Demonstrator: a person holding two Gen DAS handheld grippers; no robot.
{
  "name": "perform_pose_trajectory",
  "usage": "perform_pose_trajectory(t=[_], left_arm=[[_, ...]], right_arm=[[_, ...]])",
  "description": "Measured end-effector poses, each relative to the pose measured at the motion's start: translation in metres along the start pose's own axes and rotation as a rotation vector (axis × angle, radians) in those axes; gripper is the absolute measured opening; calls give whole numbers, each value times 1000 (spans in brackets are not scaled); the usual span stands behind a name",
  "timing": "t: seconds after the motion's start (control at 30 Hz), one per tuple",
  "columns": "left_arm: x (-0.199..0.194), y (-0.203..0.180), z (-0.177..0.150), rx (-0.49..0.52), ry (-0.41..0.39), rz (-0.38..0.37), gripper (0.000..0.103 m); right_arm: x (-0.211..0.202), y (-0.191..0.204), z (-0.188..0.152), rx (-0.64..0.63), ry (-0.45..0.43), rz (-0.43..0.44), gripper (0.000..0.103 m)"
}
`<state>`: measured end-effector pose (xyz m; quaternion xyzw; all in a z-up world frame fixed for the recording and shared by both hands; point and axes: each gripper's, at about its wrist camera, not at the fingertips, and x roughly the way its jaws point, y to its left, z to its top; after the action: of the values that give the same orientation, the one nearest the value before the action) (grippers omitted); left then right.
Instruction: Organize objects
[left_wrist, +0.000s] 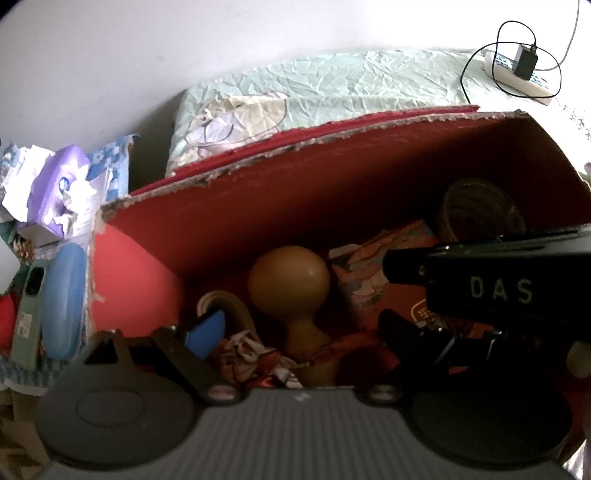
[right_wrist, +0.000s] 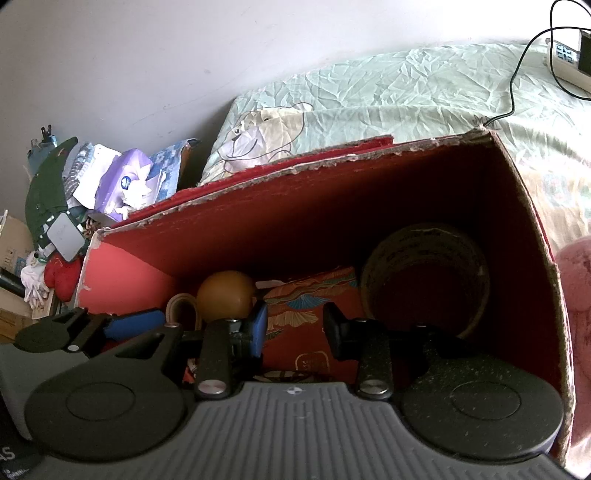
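Behind everything is a plain pale wall, and under it lies a bed with a crinkly green sheet (right_wrist: 406, 99) that has a bear picture on it. On the bed sits a big red box (right_wrist: 295, 206) with torn edges, open at the top. Both grippers point down into it. Inside the box is a brown ball-shaped toy (left_wrist: 290, 280) with a thin neck, standing near the middle. Just beside it, toward the right wall, is a red packet with fan pictures (right_wrist: 306, 310), and past that a big roll of tape (right_wrist: 424, 280) stands on its edge against the right side of the box. A smaller tan ring (left_wrist: 225, 302) sits just left of the brown toy, and a crumpled red and white wrapper (left_wrist: 251, 354) lies in front of it. The left gripper (left_wrist: 295, 328) has its jaws spread wide — nothing is between them, and the brown toy stands further in. The right gripper (right_wrist: 295, 325) has its jaws about half open, and they hold nothing. To the left of the box is a messy pile with a purple pack of tissues (left_wrist: 62, 188) and a blue case (left_wrist: 61, 299). A white power strip (left_wrist: 524, 74) with a black plug and wire lies far back on the bed.
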<state>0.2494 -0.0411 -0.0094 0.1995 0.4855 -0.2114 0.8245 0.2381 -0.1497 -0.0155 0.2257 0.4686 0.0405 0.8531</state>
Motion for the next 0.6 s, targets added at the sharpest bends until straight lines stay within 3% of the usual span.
perform_pose_trajectory(t=[0.6], left_arm=[[0, 1, 0, -3, -4, 3, 92]], right_arm=[[1, 0, 1, -4, 0, -11, 37]])
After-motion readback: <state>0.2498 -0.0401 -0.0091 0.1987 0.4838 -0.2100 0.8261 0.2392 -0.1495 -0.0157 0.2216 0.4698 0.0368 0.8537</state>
